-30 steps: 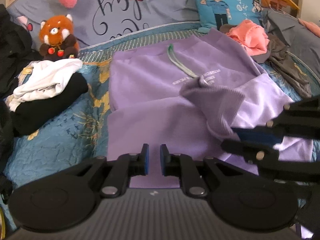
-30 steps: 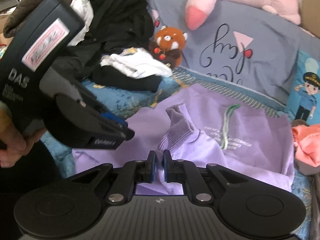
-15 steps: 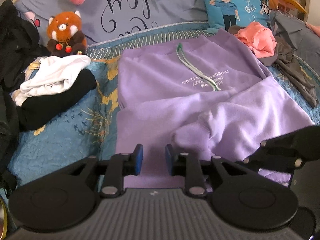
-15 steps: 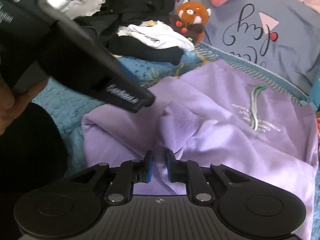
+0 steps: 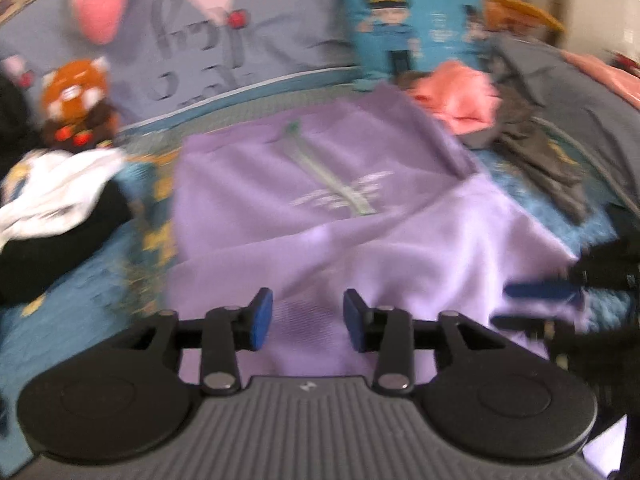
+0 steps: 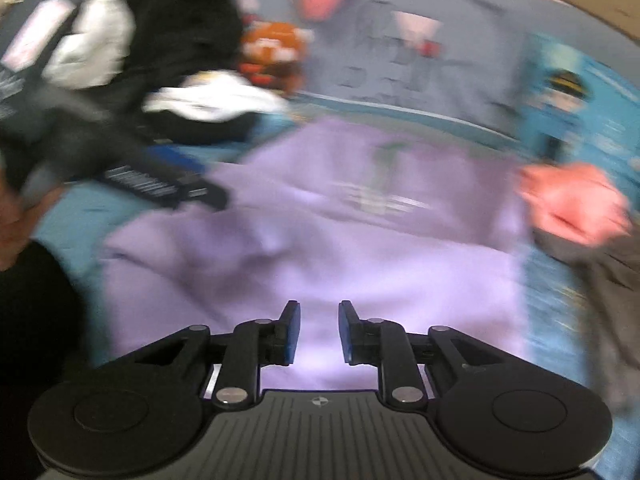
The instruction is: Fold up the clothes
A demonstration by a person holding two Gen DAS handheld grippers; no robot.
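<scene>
Sleeve now flat on bed (image 5: 92, 312)

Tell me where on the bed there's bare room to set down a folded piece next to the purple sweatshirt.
The clearest bare patch is the blue bedspread between the purple sweatshirt and the black and white clothes pile, toward the near edge. The far side is crowded: a pink garment and grey clothes lie against the sweatshirt. Pillows and a stuffed toy fill the head end.

A lilac sweatshirt (image 5: 320, 208) lies flat mid-frame on the blue bedspread, lower half folded up, pale print and green drawstring showing.
</scene>
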